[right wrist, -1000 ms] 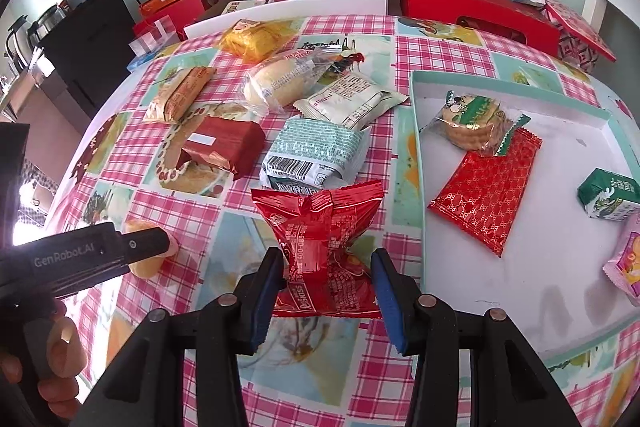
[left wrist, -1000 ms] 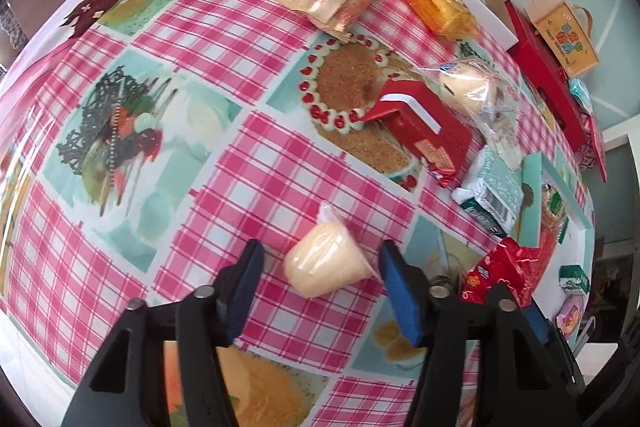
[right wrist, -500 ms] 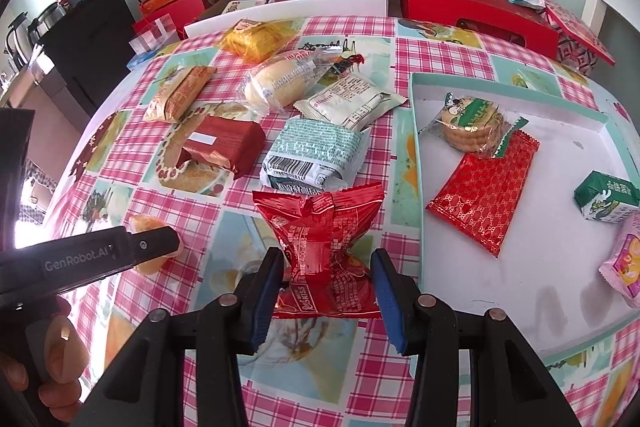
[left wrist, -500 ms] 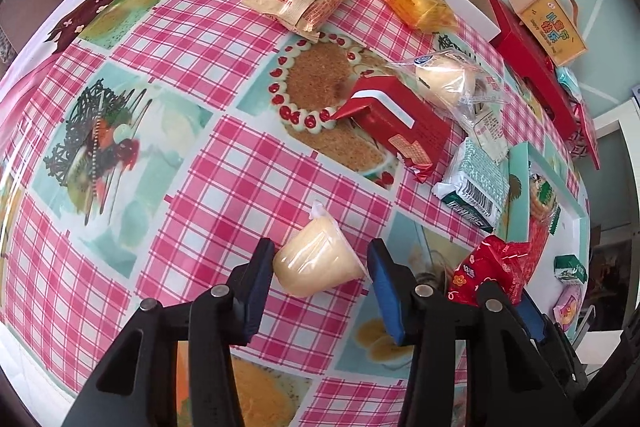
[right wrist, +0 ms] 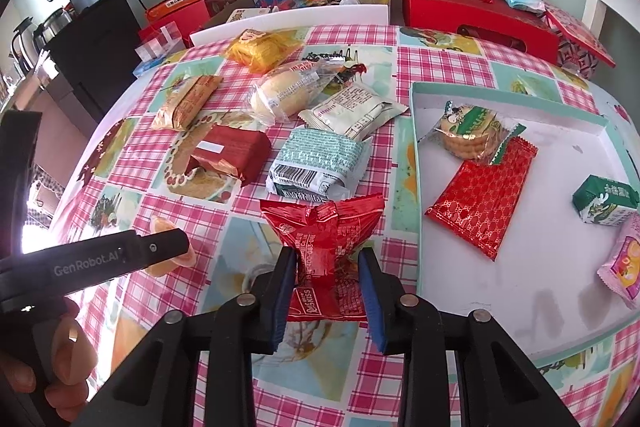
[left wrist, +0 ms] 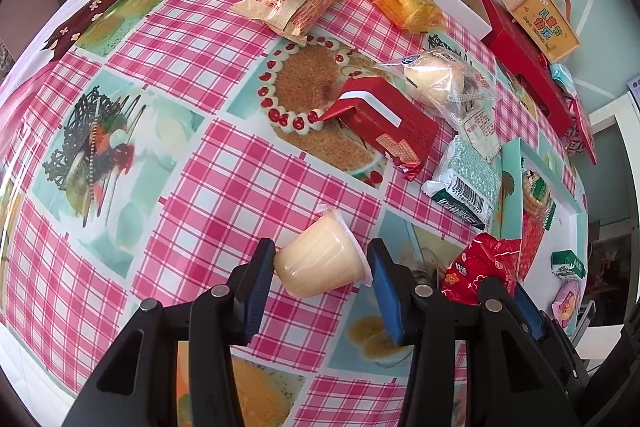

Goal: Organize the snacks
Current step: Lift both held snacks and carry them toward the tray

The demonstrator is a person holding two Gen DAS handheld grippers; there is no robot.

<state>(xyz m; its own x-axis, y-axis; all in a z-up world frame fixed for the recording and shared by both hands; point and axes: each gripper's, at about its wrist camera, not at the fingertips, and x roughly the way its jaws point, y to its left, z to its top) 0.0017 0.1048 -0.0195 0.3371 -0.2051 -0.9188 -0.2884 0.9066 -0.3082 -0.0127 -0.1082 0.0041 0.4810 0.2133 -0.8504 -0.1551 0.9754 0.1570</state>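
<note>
A pale yellow pudding cup (left wrist: 316, 267) lies on its side on the checked tablecloth. My left gripper (left wrist: 321, 255) is shut on it, one pad against its base and the other at its rim. A crinkled red snack packet (right wrist: 324, 223) sits in front of the teal-rimmed white tray (right wrist: 520, 307). My right gripper (right wrist: 328, 259) has its jaws closing tight on the packet, both blue pads pressing its sides and pinching it narrow. In the right wrist view, the left gripper's black body (right wrist: 120, 259) reaches in from the left over the cup (right wrist: 160, 225), held by a hand.
The tray holds a cookie pack (right wrist: 468, 131), a flat red packet (right wrist: 480, 199), a green box (right wrist: 604, 203) and a pink packet (right wrist: 624, 263). Loose on the cloth are a red box (right wrist: 232, 151), a green-white pack (right wrist: 320, 159), a wrapped bun (right wrist: 284, 91) and more snacks. Gift boxes (right wrist: 480, 15) stand behind.
The left jaws narrowed until both pads met the pudding cup. The right jaws narrowed onto the red packet and squeezed its lower half. Neither hand travelled much.
</note>
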